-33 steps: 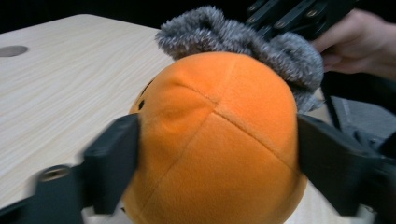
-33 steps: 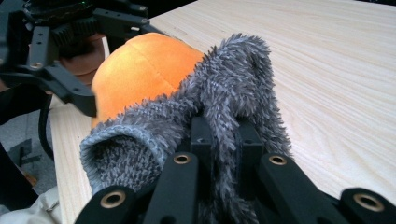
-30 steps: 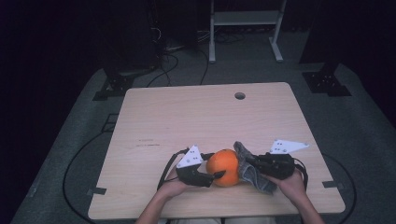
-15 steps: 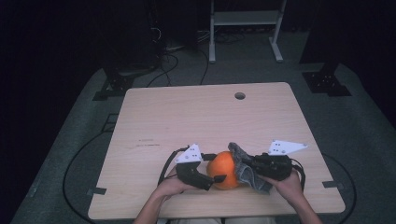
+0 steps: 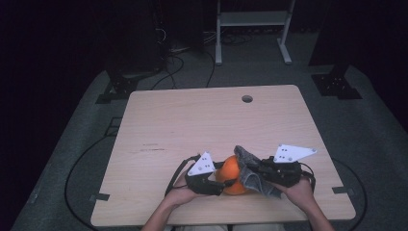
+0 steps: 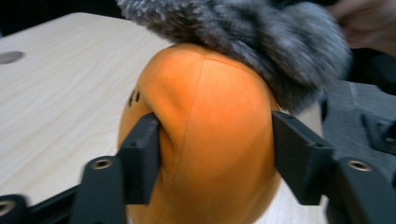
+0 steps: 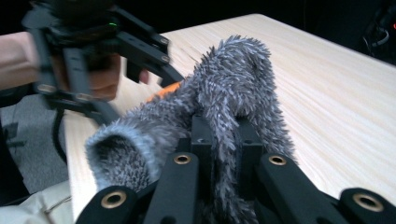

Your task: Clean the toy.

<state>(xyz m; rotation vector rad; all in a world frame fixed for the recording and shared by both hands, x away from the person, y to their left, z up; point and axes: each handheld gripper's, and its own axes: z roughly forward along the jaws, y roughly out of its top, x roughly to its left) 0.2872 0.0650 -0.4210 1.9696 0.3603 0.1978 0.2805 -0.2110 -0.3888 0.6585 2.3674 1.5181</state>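
I log a pale wood table (image 5: 192,125) with a round hole (image 5: 247,98) at upper centre, dark room, grey floor (image 5: 72,159), cables (image 5: 187,55) and a white stand (image 5: 250,21) at top. At lower centre my left gripper (image 5: 222,179), jaws just closing, pinches the orange ball (image 5: 231,168); my right gripper (image 5: 252,175) is clamped tight on the grey furry cloth (image 5: 248,166) draped against the ball.

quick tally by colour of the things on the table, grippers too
orange soft ball-shaped thing: 1
grey fuzzy cloth: 1
black grippers, left gripper and right gripper: 2
total: 4
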